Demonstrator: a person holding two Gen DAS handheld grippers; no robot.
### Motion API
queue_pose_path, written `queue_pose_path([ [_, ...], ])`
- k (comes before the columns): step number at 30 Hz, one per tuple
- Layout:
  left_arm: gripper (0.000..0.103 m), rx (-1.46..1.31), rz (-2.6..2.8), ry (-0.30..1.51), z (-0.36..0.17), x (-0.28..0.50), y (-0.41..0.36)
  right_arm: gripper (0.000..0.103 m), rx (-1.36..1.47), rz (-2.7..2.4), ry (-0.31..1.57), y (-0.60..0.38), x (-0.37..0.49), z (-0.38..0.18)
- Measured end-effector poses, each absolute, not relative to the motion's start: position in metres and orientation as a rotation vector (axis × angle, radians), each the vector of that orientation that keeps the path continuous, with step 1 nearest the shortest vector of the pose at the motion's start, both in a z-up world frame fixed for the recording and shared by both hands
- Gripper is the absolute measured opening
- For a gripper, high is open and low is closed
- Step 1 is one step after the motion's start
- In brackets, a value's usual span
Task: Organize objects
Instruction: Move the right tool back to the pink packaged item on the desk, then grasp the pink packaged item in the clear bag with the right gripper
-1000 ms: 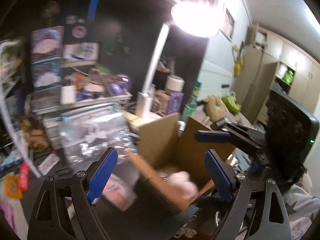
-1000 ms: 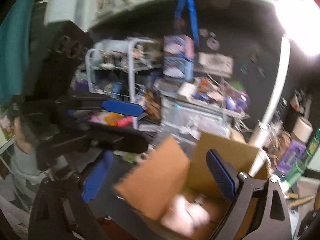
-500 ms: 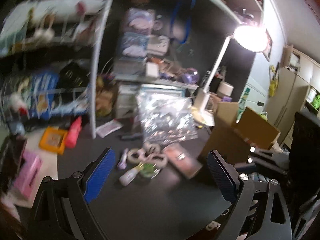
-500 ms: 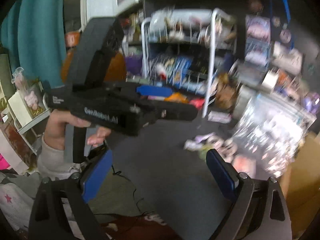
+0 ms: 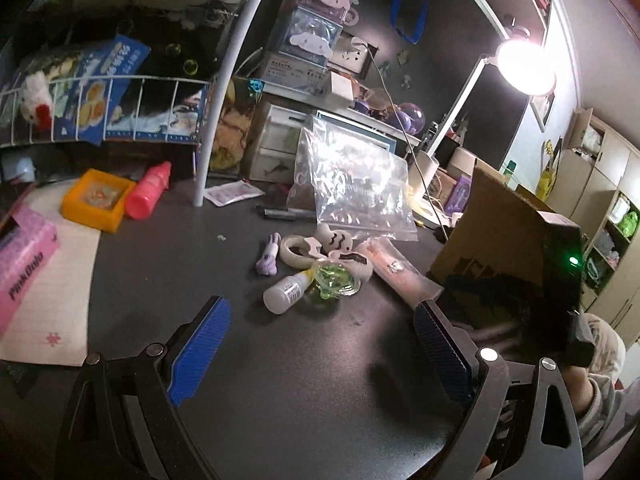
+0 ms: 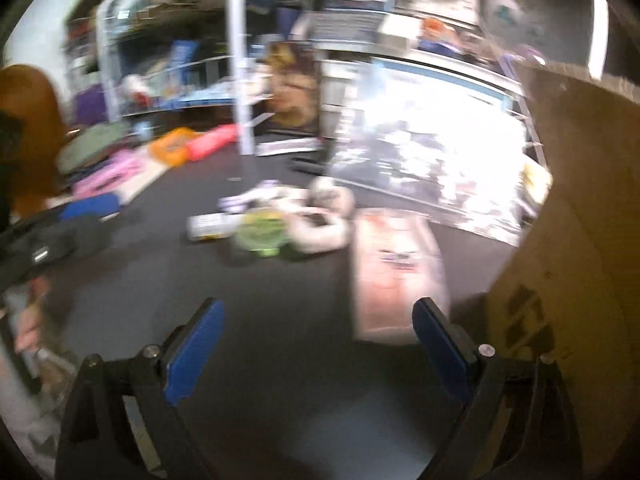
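Observation:
A cluster of small items lies mid-desk: a white bottle [image 5: 285, 291] on its side, a green glass piece [image 5: 335, 280], a tape roll [image 5: 296, 249], a purple toy [image 5: 269, 256], a white plush [image 5: 335, 239] and a pink packet [image 5: 394, 267]. A cardboard box [image 5: 500, 236] stands to their right. My left gripper [image 5: 320, 352] is open and empty, hovering in front of the cluster. My right gripper [image 6: 316, 344] is open and empty; its blurred view shows the bottle [image 6: 210, 226], green piece [image 6: 262, 232], pink packet [image 6: 394, 268] and box [image 6: 580, 240].
A clear zip bag [image 5: 356, 188] leans behind the cluster. An orange tray [image 5: 98, 200], a pink bottle [image 5: 149, 196] and a pink box [image 5: 22, 264] lie at left. A wire rack post [image 5: 212, 132], drawers and a bright lamp [image 5: 524, 66] stand behind.
Both grippers swung left away from the open box holding the pink plush, and now face the item cluster on the desk. Both stayed open and empty.

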State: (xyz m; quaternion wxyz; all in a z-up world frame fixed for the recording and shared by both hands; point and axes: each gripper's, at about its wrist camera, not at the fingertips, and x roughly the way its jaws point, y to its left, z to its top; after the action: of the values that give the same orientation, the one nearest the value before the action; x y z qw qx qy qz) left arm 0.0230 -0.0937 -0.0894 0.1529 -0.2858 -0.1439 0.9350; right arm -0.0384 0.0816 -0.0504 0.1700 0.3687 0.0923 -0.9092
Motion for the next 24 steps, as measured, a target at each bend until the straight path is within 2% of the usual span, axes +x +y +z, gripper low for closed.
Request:
queue_pose_path([
  [8, 0.093, -0.805, 2.666, -0.442, -0.097, 0.02, -0.094, 0.092, 1.131, -2.663, 0.379, 0.081, -0.061, -0.063],
  [14, 0.093, -0.812, 2.68, -0.455, -0.1, 0.021, -0.098, 0.091, 1.192, -2.668, 0.359, 0.08, -0.072, -0.069],
  [18, 0.093, -0.814, 2.683, -0.469, -0.102, 0.021, -0.101, 0.086, 1.216, -2.681, 0.323, 0.083, -0.076, -0.072],
  [22, 0.093, -0.816, 2.682, -0.472, -0.103, 0.021, -0.101, 0.074, 1.229, -2.698, 0.309, 0.087, -0.077, -0.071],
  [24, 0.093, -0.812, 2.674, -0.473, -0.103, 0.021, -0.1, 0.072, 1.234, -2.695, 0.291, 0.09, -0.077, -0.071],
])
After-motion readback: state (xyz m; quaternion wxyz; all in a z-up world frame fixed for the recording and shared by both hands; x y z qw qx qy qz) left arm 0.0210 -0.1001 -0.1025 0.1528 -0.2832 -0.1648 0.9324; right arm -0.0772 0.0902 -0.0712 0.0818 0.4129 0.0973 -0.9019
